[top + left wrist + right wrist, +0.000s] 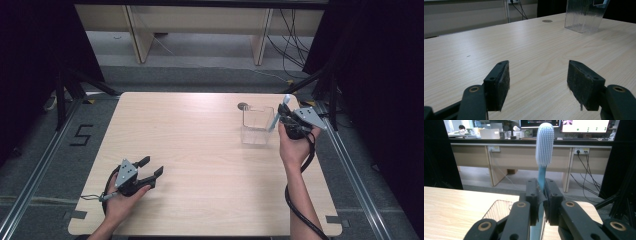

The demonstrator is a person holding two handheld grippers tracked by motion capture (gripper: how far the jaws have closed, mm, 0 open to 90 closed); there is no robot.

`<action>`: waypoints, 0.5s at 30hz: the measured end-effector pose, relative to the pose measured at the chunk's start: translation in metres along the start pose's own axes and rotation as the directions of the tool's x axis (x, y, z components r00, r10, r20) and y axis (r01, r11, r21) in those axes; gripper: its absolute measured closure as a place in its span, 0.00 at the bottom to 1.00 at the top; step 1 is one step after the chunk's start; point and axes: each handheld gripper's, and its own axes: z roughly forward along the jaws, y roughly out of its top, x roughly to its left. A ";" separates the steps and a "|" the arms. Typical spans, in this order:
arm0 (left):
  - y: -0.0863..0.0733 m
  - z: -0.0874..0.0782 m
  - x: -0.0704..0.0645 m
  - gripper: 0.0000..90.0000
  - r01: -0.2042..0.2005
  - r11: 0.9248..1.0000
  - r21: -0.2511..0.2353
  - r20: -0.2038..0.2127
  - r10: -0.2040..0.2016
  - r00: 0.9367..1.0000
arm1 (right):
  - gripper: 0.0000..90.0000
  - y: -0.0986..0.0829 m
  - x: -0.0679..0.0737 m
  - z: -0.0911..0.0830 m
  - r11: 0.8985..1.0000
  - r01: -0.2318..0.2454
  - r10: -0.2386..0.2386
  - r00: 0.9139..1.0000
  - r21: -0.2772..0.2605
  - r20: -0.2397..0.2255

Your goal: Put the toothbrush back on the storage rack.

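Pale blue plastic makes up the toothbrush (544,147), which stands upright in the right gripper (286,119), its jaws clenched on the handle a little below the neck. In the right gripper view the bristled head rises clear above the jaws, the bristles facing the camera, while the lower handle runs down between the jaws and out of sight. In the high view the brush sits at about two o'clock on the desk (200,165), slanting down toward the right rim of the clear ribbed plastic container (257,125); whether the handle's tip is already inside the rim or just beside it I cannot tell.

I judge the brush to be light and fairly stiff along the handle, with a soft, yielding head, so it is best taken on the handle, as it is now, never on the bristles. Smooth plastic may slip or pivot between the pads if the grip is slack. The container looks thin-walled and light, likely to slide or tip if the handle knocks its rim, so lowering the brush straight down seems wise.

The left gripper (151,169) rests at about seven o'clock near the desk's front edge, jaws released and wide apart, grasping nothing, well apart from the container.
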 end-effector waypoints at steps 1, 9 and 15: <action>0.000 0.000 0.000 0.38 0.000 1.000 0.000 0.000 0.000 1.000 | 0.93 -0.001 0.000 0.000 1.000 0.005 -0.005 1.000 0.000 0.002; 0.000 0.000 0.000 0.38 0.002 1.000 0.000 0.000 -0.002 1.000 | 0.93 -0.007 0.001 0.002 0.999 -0.020 0.020 1.000 0.025 0.000; 0.000 0.000 0.000 0.38 0.002 1.000 0.000 0.000 -0.002 1.000 | 0.93 -0.012 -0.001 0.004 0.999 -0.006 0.006 1.000 0.036 -0.008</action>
